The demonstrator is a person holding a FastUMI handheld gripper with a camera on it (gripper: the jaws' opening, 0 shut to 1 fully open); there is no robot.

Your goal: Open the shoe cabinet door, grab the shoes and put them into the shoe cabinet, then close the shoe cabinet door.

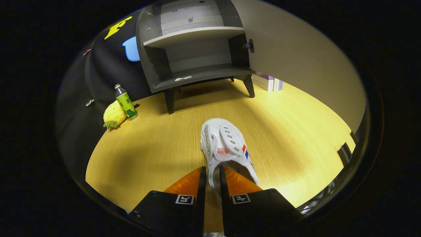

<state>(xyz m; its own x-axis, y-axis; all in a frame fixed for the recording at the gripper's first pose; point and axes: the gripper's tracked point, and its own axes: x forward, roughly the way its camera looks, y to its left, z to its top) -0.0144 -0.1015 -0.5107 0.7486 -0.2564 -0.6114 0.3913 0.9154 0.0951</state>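
Gripper (212, 171) closed down to a narrow gap, pinching the heel-side wall of the white shoe (227, 148) between its two fingers: one finger lying outside the shoe's wall, the other reaching inside the shoe's opening. Both fingers appearing to be pressing on that wall.

Shoe lying on the wooden tabletop (289, 131), toe pointing away from the gripper toward the shoe cabinet (194, 49), well apart from it. Showing rows of metal eyelets without laces, a red badge on the tongue and a red-and-blue mark on its side.

Shoe cabinet standing beyond the shoe on short legs, its door (296, 56) swung open to the right of the shoe. Two grey shelves showing inside; a small pale object (183, 78) lying on the front of the lower shelf, too small to identify.

Left of the cabinet, a green-labelled bottle (125, 101) standing upright, touching a yellow plush toy (113, 116) lying just beside it. Right of the cabinet, behind the open door's lower edge, a couple of boxes (267, 81) sitting on the tabletop, close to the cabinet's right leg.
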